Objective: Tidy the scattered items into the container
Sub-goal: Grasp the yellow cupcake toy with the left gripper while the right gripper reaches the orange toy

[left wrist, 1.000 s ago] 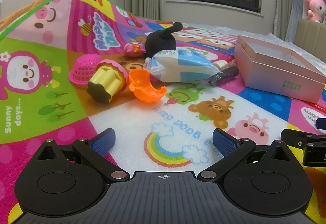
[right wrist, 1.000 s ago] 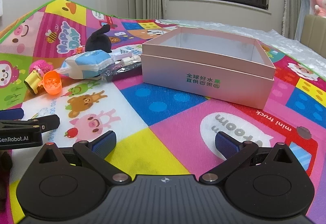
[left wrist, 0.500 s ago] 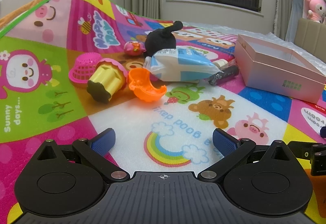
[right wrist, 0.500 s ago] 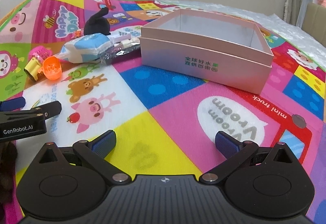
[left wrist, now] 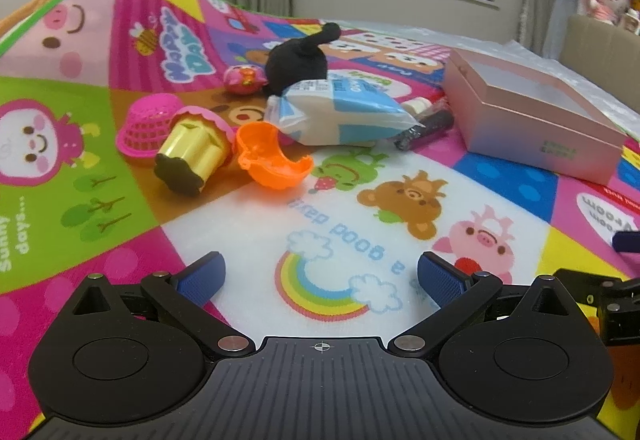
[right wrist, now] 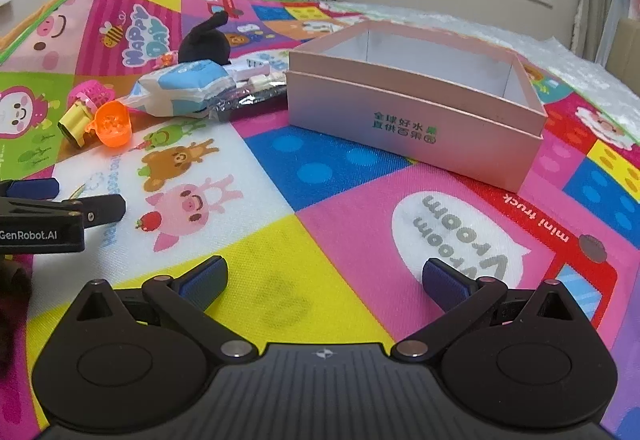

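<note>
Bright cartoon squares cover the play mat that carries everything, with a curtained window on the wall behind it. Toward the mat's far right side sits the pink box, open-topped with nothing visible inside it. The scattered items lie in a cluster toward the far left side: a black plush toy, a blue-and-white packet just in front of it, a dark wrapped stick touching the packet's right end, an orange capsule half, a gold-and-pink cupcake toy lying tipped over just beside it, a pink basket upside down, and a small pink ball. The left gripper hovers over the rainbow print near the mat's front edge, jaws wide and holding nothing. The right gripper hovers over the yellow and pink squares in front of the box, jaws equally wide, also empty.
</note>
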### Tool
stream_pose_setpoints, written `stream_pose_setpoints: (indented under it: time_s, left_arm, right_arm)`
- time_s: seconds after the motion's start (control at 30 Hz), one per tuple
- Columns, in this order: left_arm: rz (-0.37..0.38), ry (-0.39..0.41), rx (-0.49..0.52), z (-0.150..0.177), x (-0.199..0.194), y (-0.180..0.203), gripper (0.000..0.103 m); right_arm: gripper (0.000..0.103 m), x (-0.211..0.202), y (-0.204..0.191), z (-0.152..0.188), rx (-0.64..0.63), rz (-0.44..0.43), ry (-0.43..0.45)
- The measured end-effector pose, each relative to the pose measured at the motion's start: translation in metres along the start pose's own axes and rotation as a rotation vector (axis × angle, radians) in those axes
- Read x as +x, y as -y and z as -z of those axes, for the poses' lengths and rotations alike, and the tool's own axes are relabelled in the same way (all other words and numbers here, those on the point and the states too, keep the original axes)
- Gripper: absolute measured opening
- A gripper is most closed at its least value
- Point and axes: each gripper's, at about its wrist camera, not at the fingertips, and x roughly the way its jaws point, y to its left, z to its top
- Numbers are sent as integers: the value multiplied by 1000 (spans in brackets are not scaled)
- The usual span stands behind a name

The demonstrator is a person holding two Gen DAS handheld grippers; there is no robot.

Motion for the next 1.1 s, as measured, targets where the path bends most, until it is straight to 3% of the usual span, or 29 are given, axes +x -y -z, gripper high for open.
stream_pose_setpoints:
  time_s: [0.2,0.27,0.5,0.57,0.63,0.7,0.87,0.93,1.1]
  left_arm:
    - [41,43,-47,-1,-11,-8,103]
    - [52,69,-81,-3,-20,-16,103]
    - [-34,194,-146,-23,-55,-59,103]
    - [-67,207,-167,-34,-65,-76,103]
    - [-102,214,-180,-43,-76,-90,103]
    - [-113,207,-206,-49,-86,-104,103]
    - [-115,214,-246,-54,-108,-128,103]
    - [-107,207,-243,-55,-107,-131,103]
    - [-91,157,-174,-52,-83,-117,103]
  right_arm:
    - [103,-3,-4,-6,-36,0,4]
    - [103,-7,-8,-11,-53,-44,27]
    - [102,-3,-71,-43,-227,-123,160]
    - [93,6,-98,-52,-278,-155,160]
    - [77,15,-124,-60,-318,-195,134]
    - [74,25,-148,-68,-328,-221,123]
    - [63,63,-186,-84,-358,-184,93]
    - [39,76,-189,-90,-353,-176,59]
    - [36,53,-163,-89,-324,-184,54]
